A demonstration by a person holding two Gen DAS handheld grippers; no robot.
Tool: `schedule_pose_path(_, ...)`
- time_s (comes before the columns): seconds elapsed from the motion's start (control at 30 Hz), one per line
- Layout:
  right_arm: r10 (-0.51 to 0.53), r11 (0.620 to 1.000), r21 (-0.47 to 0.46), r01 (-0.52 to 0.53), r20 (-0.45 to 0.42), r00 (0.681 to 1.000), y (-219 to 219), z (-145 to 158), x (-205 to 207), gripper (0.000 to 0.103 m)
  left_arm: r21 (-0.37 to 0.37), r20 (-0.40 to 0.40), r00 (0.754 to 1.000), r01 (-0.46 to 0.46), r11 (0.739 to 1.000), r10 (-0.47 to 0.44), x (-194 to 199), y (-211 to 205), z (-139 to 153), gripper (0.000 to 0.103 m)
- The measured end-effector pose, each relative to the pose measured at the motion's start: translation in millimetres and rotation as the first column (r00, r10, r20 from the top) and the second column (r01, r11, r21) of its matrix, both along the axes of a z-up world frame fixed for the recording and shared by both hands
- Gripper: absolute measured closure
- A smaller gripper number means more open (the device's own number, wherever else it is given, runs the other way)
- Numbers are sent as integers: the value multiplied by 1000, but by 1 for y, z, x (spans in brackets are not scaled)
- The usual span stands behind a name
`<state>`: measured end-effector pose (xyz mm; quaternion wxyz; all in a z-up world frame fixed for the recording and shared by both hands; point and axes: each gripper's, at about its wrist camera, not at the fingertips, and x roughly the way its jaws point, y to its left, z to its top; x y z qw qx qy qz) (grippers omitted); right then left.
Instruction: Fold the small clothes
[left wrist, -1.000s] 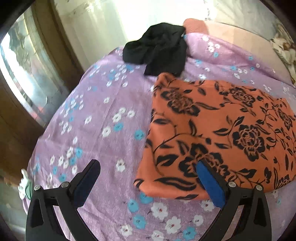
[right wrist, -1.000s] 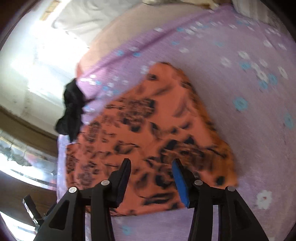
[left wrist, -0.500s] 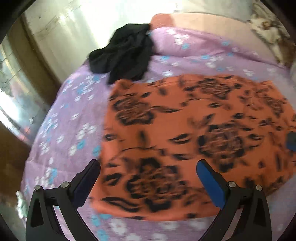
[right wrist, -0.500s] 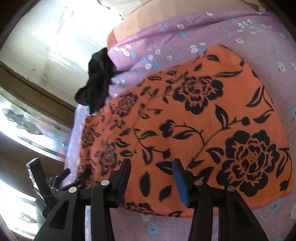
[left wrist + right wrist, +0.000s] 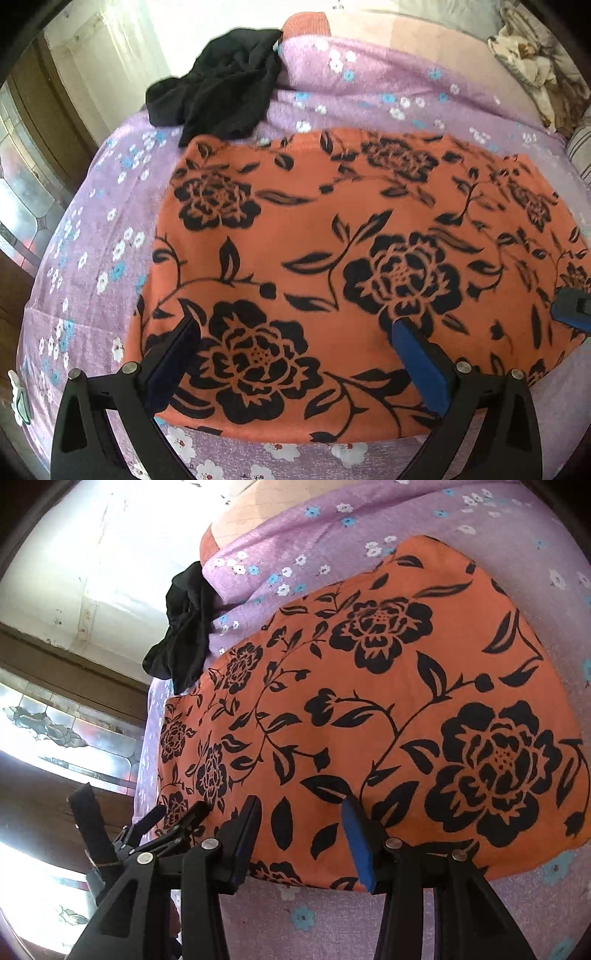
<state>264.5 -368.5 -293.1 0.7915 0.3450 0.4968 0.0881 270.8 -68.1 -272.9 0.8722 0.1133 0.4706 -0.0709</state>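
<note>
Both grippers, left (image 5: 293, 347) and right (image 5: 299, 834), have closed in over the orange cloth's (image 5: 351, 258) near edge, fingers apart, poised to grasp.

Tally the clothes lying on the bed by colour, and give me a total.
Orange with black flowers: 1, the orange garment, spread flat.
Black: 1, the black garment, bunched at the bed's far edge.
Total: 2

Both grippers have moved in over the orange floral garment (image 5: 332, 258): the left hand-held gripper (image 5: 295, 347) now straddles its near-left part, and the right hand-held gripper (image 5: 301, 834) has closed on its near edge, jaws slightly wider.
</note>
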Motion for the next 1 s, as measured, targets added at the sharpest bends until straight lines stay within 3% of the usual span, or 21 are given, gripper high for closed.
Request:
schedule_pose_path(0.23,2,1000,-22,-1,41,999,3,7,1,53,-27,112,994,12,1000,-9,-8,-2,28,0)
schedule_pose_path(0.4,-11,1000,-24,12,40,999,1,6,1,53,-33,137,990,20,999,-15,-13,-3,35,0)
schedule_pose_path(0.6,-21,999,-44,23,45,999,-1,8,0,53,-30,135,991,26,999,-22,-14,-3,35,0)
schedule_pose_path(0.83,-37,998,-46,35,-25,999,-5,-9,5,53,-13,108,994,21,1000,-20,-10,-5,24,0)
schedule_pose_path(0.93,-32,998,-55,30,-28,999,-4,-8,5,53,10,71,997,28,1000,-29,-7,-8,13,0)
schedule_pose_path(1.0,-30,998,-55,28,-32,999,-3,-7,5,53,42,-2,999,36,998,-36,-2,-11,-2,0)
